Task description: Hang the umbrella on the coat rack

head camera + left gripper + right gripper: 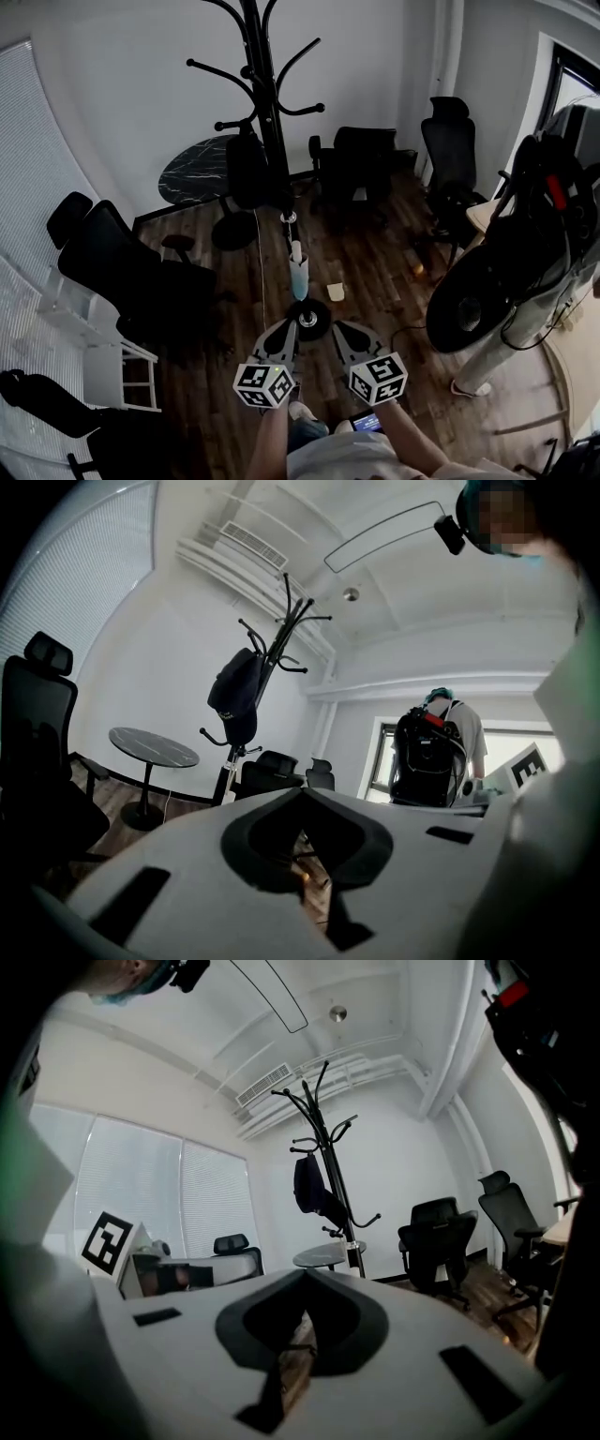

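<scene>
The black coat rack (267,103) stands at the back of the room, its round base (309,319) on the wood floor just beyond my grippers. A black bundle (248,171) hangs from one of its lower hooks; I cannot tell whether it is the umbrella or a bag. The same rack (281,644) and bundle (234,697) appear in the left gripper view, and again as rack (328,1162) and bundle (309,1188) in the right one. My left gripper (292,324) and right gripper (339,326) are held side by side low in front of me. Both have their jaws together with nothing between them.
A round dark marble table (192,169) stands left of the rack. Black office chairs (112,258) surround the floor, with more chairs (361,159) behind. A person with a black backpack (525,253) stands close on the right. A white step stool (108,352) is at the left.
</scene>
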